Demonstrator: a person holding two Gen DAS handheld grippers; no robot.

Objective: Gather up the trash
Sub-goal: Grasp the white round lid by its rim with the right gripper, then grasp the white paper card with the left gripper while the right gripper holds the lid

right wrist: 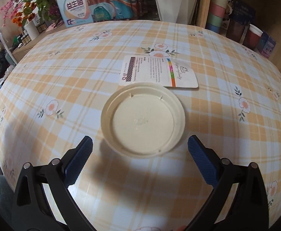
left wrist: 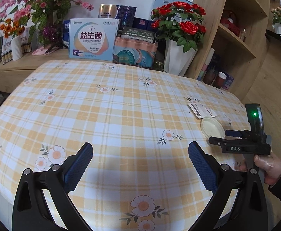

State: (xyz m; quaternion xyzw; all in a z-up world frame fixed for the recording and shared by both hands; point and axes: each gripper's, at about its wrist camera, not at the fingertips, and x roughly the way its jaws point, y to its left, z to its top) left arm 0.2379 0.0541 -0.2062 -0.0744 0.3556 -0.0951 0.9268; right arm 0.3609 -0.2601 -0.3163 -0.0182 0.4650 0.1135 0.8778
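Right wrist view shows nothing collected yet: the wide-spread right hand-held gripper [right wrist: 140,152] hovers before the plastic lid [right wrist: 142,119] and printed card [right wrist: 157,72] on the bench [right wrist: 63,80], while the left hand-held gripper [left wrist: 140,154] gapes empty.

**Readable text on the box, the gripper and the card**

The white and blue box [left wrist: 93,38], standing upper left of centre beyond the table, bears the large purple characters "益生菌"; its smaller lines are too fine to read. The right gripper [left wrist: 220,137], at the right edge of the left wrist view, carries "DAS" on its black body. The printed card [right wrist: 158,72], upper centre in the right wrist view, has text blocks too small to read.
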